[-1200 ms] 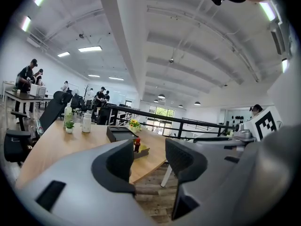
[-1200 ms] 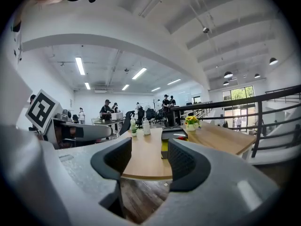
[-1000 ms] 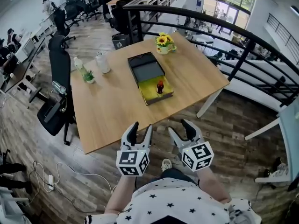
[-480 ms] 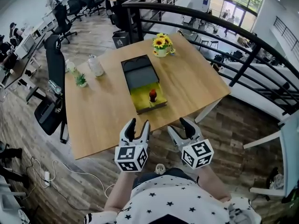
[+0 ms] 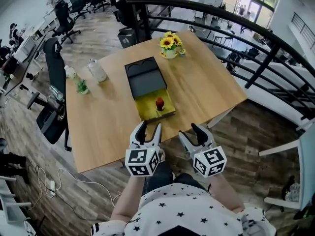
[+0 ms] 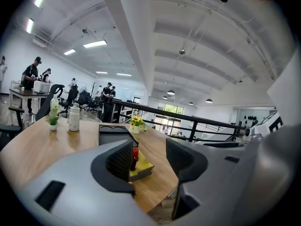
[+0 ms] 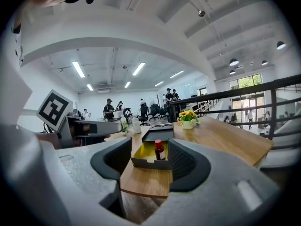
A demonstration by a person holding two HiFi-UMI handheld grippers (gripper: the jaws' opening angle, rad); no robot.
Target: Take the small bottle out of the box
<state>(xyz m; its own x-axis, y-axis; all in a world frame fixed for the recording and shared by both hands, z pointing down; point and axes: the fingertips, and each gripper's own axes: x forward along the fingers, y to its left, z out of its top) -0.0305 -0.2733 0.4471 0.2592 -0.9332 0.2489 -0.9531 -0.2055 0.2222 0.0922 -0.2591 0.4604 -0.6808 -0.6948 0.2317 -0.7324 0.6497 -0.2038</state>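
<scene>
Wooden surface carries the open box near its front edge, the small bottle upright in its yellow tray, so we hold the left gripper and right gripper short of it, jaws spread and empty, ready to reach.

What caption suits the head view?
Left tongs and right tongs, both open, before a wooden table; a small red-capped bottle stands in an open yellow-lined box.
</scene>
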